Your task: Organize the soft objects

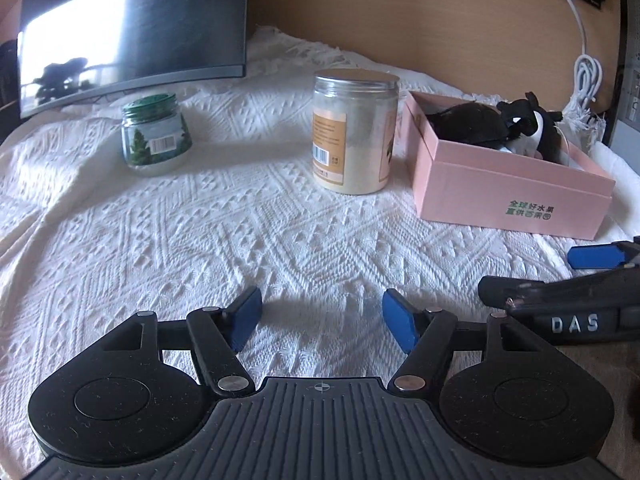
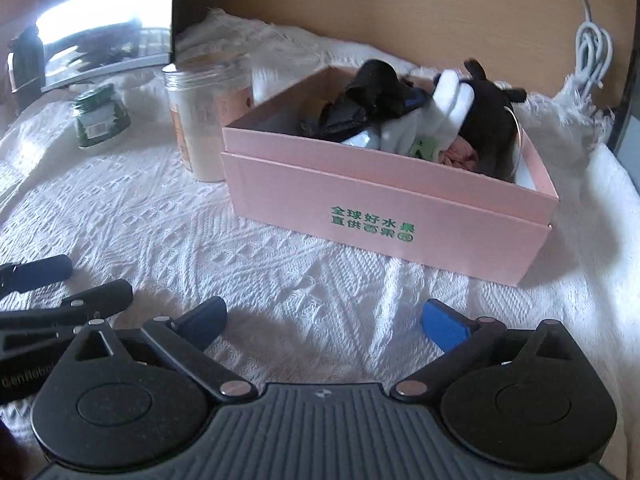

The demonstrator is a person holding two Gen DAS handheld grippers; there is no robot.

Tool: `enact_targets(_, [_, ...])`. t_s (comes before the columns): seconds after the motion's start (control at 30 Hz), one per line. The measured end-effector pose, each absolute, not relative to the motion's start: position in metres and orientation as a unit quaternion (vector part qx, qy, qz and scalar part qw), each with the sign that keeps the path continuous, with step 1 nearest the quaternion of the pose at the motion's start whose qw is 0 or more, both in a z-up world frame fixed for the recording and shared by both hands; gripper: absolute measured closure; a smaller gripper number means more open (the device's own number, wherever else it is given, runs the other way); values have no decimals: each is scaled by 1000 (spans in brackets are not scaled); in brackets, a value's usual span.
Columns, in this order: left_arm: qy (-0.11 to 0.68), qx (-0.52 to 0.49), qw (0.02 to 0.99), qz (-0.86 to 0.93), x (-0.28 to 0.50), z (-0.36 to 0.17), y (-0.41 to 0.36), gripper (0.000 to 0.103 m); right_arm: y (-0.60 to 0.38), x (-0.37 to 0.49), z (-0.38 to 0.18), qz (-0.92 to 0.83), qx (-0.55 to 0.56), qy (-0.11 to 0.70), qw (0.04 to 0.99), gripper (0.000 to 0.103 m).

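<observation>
A pink cardboard box point(image 2: 384, 216) with green print stands on the white cloth, right of centre; it also shows in the left wrist view point(image 1: 508, 196). Inside lie soft things: a black-and-white plush toy point(image 2: 492, 116), a dark crumpled cloth point(image 2: 372, 88), white socks point(image 2: 440, 112) and a small pink cloth point(image 2: 458, 158). My right gripper point(image 2: 324, 322) is open and empty, low over the cloth in front of the box. My left gripper point(image 1: 322, 318) is open and empty over bare cloth, left of the box and beside the right gripper.
A tall clear jar of pale powder point(image 1: 354, 132) stands just left of the box. A small green-lidded jar point(image 1: 154, 136) stands further left. A dark monitor point(image 1: 132, 28) is at the back left. A white cable point(image 1: 586, 72) hangs on the wooden wall.
</observation>
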State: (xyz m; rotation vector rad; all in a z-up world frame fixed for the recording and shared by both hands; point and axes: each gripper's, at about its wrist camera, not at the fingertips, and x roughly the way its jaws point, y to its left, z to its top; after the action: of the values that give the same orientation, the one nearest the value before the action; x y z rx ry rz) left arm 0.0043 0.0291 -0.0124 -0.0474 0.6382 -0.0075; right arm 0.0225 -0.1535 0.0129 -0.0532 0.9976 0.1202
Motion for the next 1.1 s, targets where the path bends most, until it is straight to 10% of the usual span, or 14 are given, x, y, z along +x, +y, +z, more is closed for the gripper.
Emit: enact_targets(1.1, [311, -19, 950, -4, 3, -13, 30, 32, -158, 16, 14, 64, -20, 459, 886, 0])
